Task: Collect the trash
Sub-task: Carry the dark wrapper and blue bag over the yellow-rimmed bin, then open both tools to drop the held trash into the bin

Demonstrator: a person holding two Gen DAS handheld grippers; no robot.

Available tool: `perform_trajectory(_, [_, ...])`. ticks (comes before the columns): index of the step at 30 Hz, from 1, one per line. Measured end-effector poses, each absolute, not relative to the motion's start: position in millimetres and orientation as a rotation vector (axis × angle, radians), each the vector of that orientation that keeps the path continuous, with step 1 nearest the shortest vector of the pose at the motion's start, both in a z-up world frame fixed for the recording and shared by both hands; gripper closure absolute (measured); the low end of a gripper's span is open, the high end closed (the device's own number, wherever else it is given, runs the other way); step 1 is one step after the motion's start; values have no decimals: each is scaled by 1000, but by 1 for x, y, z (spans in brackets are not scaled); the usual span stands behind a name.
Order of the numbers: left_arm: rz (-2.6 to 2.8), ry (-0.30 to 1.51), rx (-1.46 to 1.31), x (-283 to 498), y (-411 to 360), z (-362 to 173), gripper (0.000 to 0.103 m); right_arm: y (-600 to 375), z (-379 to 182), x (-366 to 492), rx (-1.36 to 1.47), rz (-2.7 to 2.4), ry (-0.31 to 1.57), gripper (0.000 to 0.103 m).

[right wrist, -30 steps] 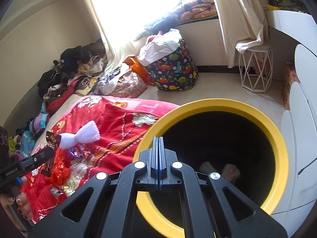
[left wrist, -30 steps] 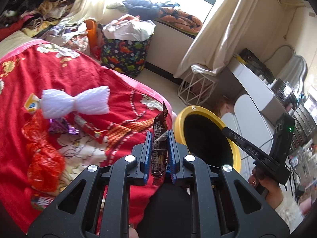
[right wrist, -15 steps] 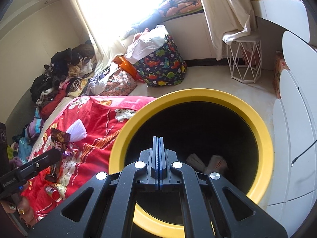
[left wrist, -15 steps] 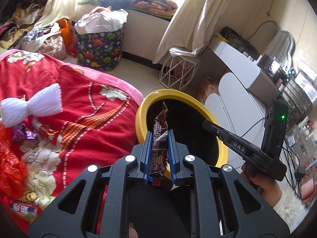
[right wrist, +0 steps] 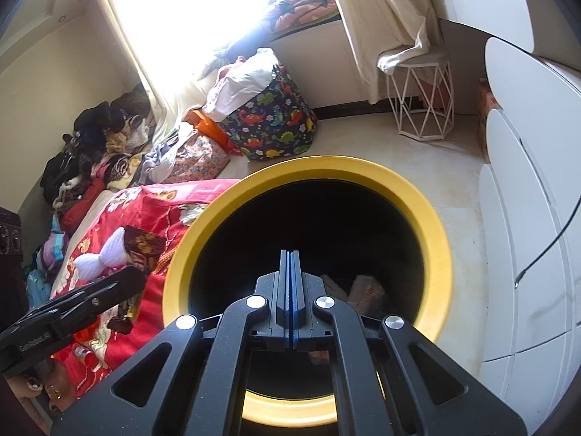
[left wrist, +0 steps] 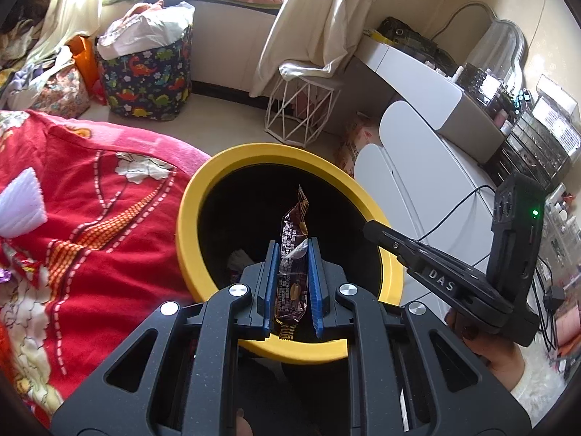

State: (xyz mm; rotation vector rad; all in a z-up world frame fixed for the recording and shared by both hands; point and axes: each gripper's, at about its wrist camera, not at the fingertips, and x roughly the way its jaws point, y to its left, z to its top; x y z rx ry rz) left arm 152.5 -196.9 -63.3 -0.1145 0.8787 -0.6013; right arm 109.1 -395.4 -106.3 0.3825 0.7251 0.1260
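Note:
My left gripper (left wrist: pixel 292 250) is shut on a brown snack wrapper (left wrist: pixel 292 254) and holds it over the mouth of a black bin with a yellow rim (left wrist: pixel 189 214). The wrapper stands upright between the blue pads. My right gripper (right wrist: pixel 289 258) is shut and empty, over the same bin's yellow rim (right wrist: pixel 441 250); it also shows in the left wrist view (left wrist: pixel 370 227) at the bin's right edge. Crumpled trash (right wrist: pixel 365 289) lies at the bin's bottom. The wrapper and left gripper show at the left in the right wrist view (right wrist: pixel 139 245).
A bed with a red floral blanket (left wrist: pixel 90 225) lies left of the bin, with a white foam bow (right wrist: pixel 100 258) and small wrappers on it. A dinosaur-print laundry bag (left wrist: pixel 149 76), a white wire stool (left wrist: pixel 301 109) and white cabinets (left wrist: pixel 410 167) stand beyond.
My left gripper has carried the wrapper from over the bed to over the bin's opening. The right gripper has stayed shut over the bin.

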Motion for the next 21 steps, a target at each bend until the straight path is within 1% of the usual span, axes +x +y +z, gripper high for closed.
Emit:
perform_trajectory(2, [-601,889,-109,157,-202,-68,92,-398,-107,107,381,115,726,102])
perform_trajectory(3, [-596,892,-111,159,-202,-69,85,-400,-107,106,381,109,726,101])
perform_trajectory(4, [-586,893,-117,162,-202,-70,59,-401,-107,105,382,105,726,99])
perform_trajectory(5, [-574,892,-126,163,-201,-70,44,-403,-107,104,383,95,724,86])
perform_trajectory(6, [-564,883,-145,164,-197,-69,28,-405,-107,103,385,83,720,63])
perform_trajectory(8, [-559,861,-162,163,-191,-65,26,-408,-105,99,395,53,692,42])
perform_trajectory(9, [-545,849,-157,162,-188,-62,20,-409,-104,98,398,45,683,40])
perform_trajectory(10, [-531,838,-154,161,-186,-60,11,-409,-103,98,396,40,678,38])
perform_trajectory(12, [-514,810,-167,157,-176,-54,11,-407,-101,97,380,20,671,26])
perform_trajectory(16, [-467,767,-163,150,-160,-44,11,-396,-97,97,345,25,653,23])
perform_trajectory(18, [-445,750,-162,146,-151,-40,11,-388,-93,96,314,35,637,19])
perform_trajectory(21, [-407,727,-157,141,-138,-35,11,-377,-89,93,280,53,615,18])
